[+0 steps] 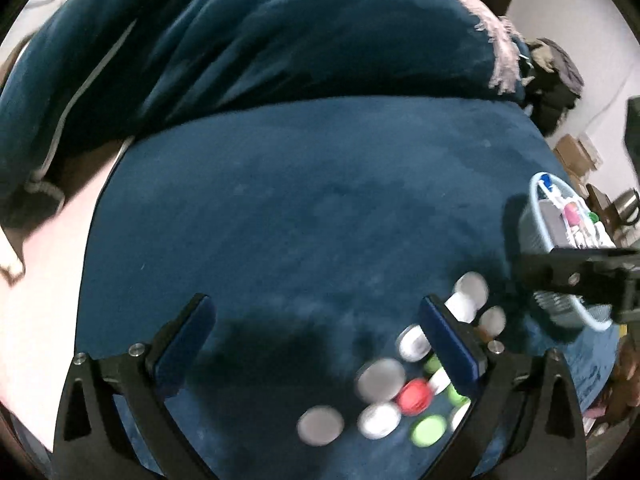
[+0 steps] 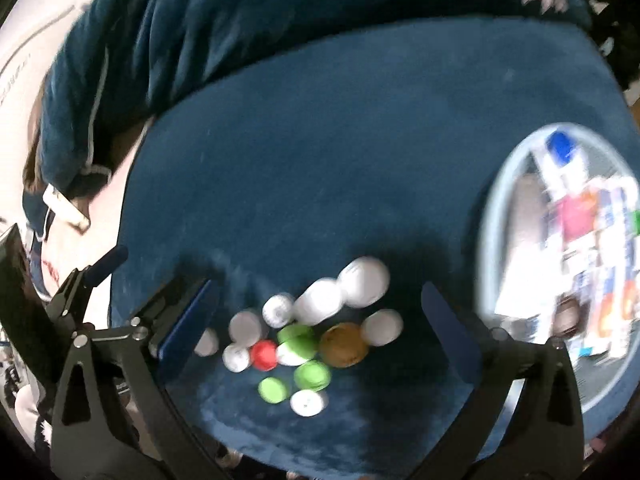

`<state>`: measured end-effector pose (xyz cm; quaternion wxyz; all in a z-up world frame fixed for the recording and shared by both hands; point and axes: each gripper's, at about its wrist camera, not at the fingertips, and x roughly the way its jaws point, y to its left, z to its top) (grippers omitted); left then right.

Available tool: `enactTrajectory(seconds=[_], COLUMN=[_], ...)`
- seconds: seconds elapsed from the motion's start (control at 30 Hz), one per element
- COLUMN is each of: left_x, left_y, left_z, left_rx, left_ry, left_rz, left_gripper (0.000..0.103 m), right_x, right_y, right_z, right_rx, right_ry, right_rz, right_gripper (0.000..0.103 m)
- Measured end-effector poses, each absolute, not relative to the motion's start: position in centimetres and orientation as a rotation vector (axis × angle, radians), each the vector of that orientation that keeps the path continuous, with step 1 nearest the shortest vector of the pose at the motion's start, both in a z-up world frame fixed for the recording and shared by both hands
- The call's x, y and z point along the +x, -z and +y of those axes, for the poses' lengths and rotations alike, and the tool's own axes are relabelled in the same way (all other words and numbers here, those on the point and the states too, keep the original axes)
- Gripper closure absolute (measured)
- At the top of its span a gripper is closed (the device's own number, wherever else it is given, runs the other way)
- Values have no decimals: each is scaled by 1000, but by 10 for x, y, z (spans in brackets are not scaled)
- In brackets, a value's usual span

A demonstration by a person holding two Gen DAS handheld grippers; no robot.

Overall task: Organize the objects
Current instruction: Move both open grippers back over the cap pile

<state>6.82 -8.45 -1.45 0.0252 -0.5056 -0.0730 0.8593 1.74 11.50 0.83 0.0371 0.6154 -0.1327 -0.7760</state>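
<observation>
Both claws, the left claw (image 1: pixel 316 344) and right claw (image 2: pixel 320 332), are held wide apart and empty; one bottle cap (image 2: pixel 264 355) should be singled out before closing, then carried to the basket (image 2: pixel 486 216).

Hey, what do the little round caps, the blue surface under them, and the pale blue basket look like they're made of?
Caps: probably smooth moulded plastic, given their uniform white, green and red colours; blur hides detail.
Blue surface: soft plush fabric, with a matte, brushed nap.
Basket: likely plastic, with a thin pale blue rim and ribbed wall.
</observation>
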Motion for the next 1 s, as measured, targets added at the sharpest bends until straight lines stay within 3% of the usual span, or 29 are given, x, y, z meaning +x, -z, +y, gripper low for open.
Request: enactTrajectory(seconds=[0.1, 0.17, 0.5, 0.57, 0.63, 1.0], left_x=[85, 91, 96, 97, 98, 111], left_y=[31, 44, 57, 57, 57, 67], left_z=[-106, -117, -134, -131, -127, -96], left_rx=[-1604, -1650, -1670, -1658, -1644, -1613], left_ry=[-2663, -2655, -2647, -2641, -2628, -2477], left_rz=[-296, -319, -349, -335, -321, -223], left_gripper=[1, 1, 1, 1, 2, 16], right_x=[18, 17, 10, 9, 7, -8], right_y=[21, 35, 60, 66, 70, 58], right_z=[101, 98, 97, 98, 97, 80], right_rx=[1985, 2051, 2162, 2186, 2192, 2076], right_ry=[2276, 2256, 2289, 2277, 2264, 2281], right_rz=[-451, -445, -341, -337, -321, -307], right_gripper=[10, 23, 39, 60, 71, 71])
